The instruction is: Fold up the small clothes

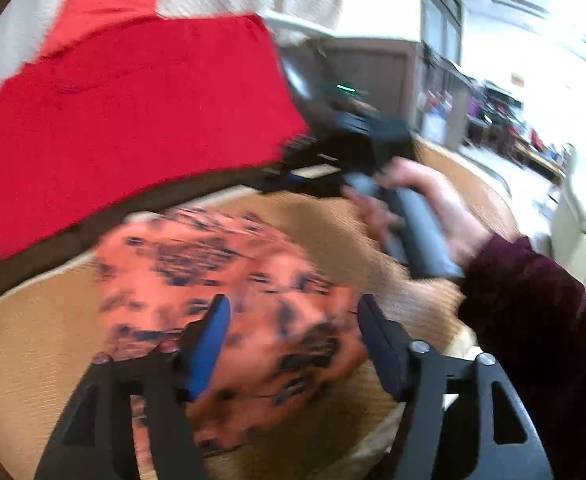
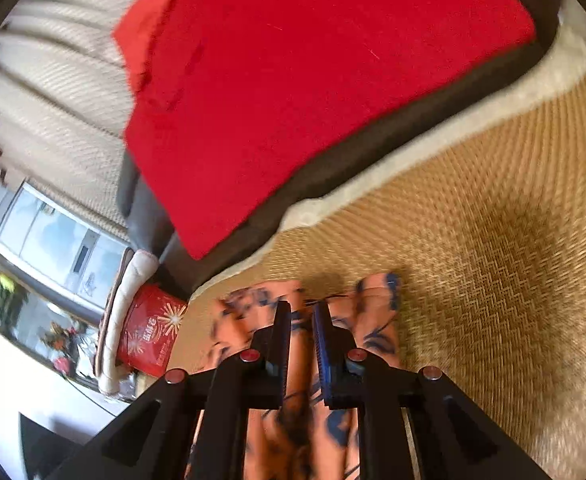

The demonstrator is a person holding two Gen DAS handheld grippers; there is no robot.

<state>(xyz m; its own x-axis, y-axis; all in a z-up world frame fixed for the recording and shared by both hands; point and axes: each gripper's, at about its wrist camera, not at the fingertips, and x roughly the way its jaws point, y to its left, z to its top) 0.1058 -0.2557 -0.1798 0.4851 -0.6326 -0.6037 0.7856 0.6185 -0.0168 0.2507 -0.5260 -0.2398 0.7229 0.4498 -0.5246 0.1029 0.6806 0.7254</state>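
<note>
Mid-fold on the orange patterned garment (image 1: 229,304), lying on the woven mat (image 1: 33,352) at frame centre and bottom. Left gripper (image 1: 293,340) was spread wide over it, gripping nothing. Right gripper (image 2: 301,344) was nearly together, apparently pinching a garment edge. Red cloth (image 1: 133,120) sat upper left, untouched. Next, probably: carry the pinched edge across, left pinning the crease.
</note>
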